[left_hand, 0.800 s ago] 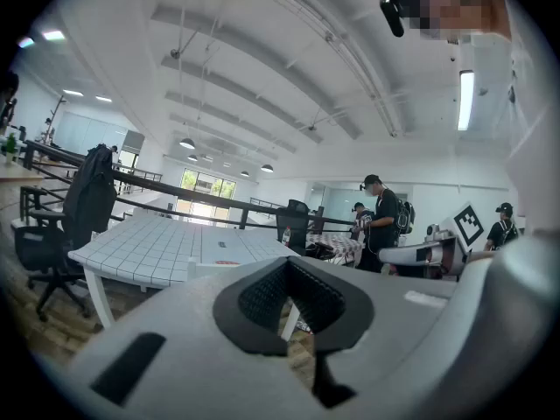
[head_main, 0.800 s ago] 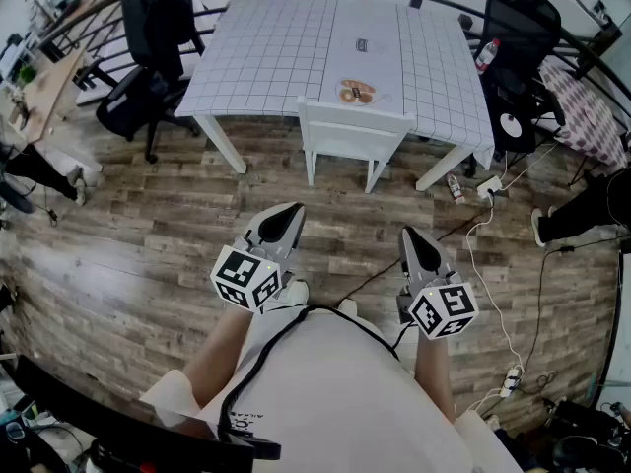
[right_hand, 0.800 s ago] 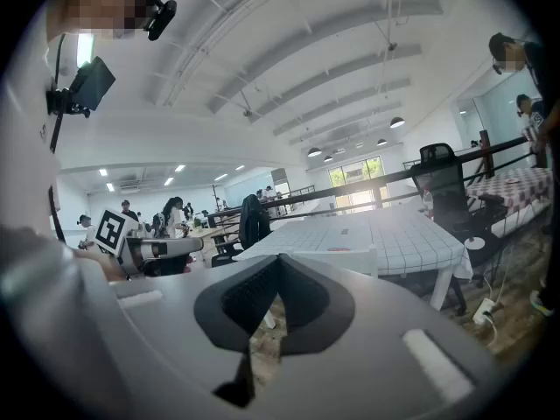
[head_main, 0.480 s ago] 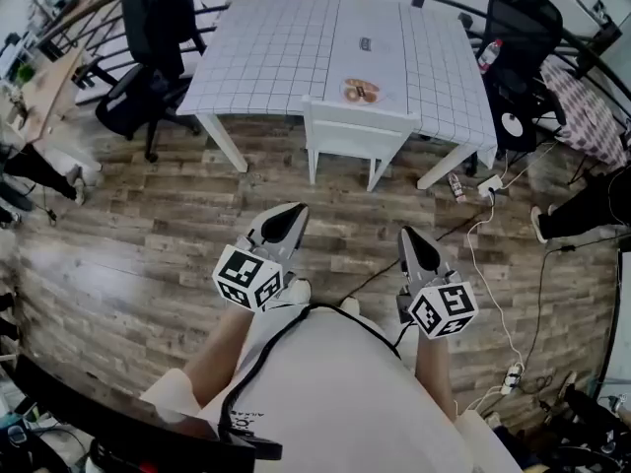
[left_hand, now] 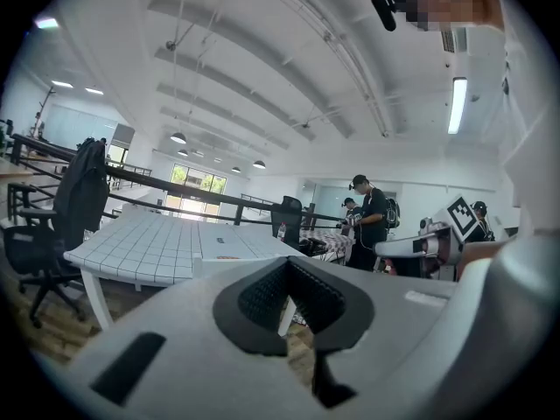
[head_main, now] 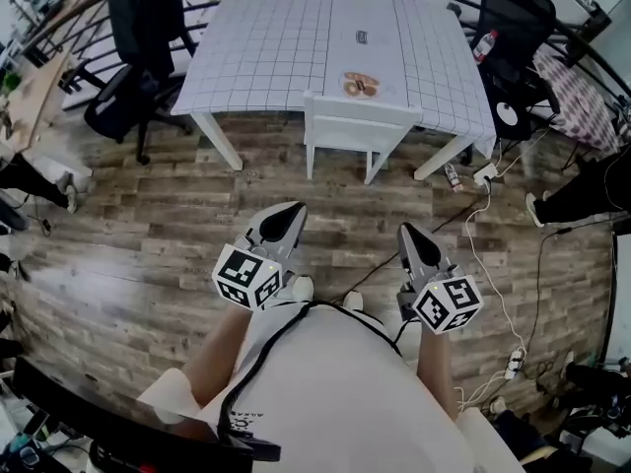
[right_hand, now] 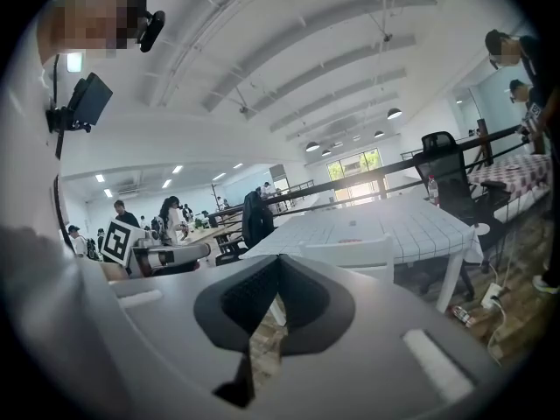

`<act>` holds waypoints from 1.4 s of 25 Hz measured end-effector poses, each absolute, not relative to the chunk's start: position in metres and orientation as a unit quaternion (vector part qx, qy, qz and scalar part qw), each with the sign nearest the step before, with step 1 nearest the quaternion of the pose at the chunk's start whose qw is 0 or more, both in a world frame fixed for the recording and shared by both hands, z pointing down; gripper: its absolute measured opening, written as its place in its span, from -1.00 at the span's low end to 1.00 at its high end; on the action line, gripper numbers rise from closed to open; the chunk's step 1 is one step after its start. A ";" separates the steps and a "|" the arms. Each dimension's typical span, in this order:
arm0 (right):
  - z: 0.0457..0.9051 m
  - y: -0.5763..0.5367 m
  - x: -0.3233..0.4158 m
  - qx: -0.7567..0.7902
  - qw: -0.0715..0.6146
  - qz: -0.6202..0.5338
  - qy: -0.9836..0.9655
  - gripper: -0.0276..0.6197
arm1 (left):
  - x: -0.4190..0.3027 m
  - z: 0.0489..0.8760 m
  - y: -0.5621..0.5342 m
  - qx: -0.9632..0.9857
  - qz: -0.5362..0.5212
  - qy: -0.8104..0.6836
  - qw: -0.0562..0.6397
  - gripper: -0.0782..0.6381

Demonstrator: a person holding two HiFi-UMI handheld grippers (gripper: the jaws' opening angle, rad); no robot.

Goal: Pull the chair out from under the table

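Claws: left gripper (head_main: 286,219) and right gripper (head_main: 411,238) both pressed together, empty, side by side above wooden floor (head_main: 148,225).
Chair (head_main: 356,124): white, pushed in at table (head_main: 266,47) near edge, well ahead of both claws.
Tabletop: small round thing (head_main: 360,85) behind chair back, possibly a plate.
Head view: whole floor gap between claws and chair, which gripper views mostly hide.
Gripper views: people (left_hand: 372,221) standing beyond table.
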State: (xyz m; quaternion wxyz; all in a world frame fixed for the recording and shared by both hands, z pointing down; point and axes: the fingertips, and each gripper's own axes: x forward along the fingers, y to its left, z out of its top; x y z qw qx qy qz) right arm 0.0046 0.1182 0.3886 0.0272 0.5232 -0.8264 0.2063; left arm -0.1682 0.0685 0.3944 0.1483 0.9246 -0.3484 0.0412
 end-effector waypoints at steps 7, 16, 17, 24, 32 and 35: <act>0.389 0.114 -0.027 0.535 0.039 0.205 -0.819 -0.89 | -0.193 0.402 0.062 0.934 0.050 -0.323 0.142 -0.76; 0.389 0.110 -0.040 0.545 0.064 0.202 -0.811 -0.89 | -0.212 0.413 0.053 0.936 0.045 -0.313 0.156 -0.76; 0.388 0.110 -0.039 0.546 0.065 0.202 -0.811 -0.89 | -0.211 0.413 0.054 0.936 0.044 -0.313 0.156 -0.76; 0.386 0.102 -0.030 0.547 0.055 0.204 -0.810 -0.89 | -0.205 0.414 0.054 0.936 0.038 -0.313 0.159 -0.76; 0.403 0.065 -0.009 0.527 0.042 0.213 -0.822 -0.89 | -0.176 0.426 0.025 0.932 0.051 -0.322 0.159 -0.76; 0.408 0.036 0.006 0.512 0.042 0.210 -0.832 -0.89 | -0.156 0.430 0.001 0.929 0.056 -0.329 0.159 -0.77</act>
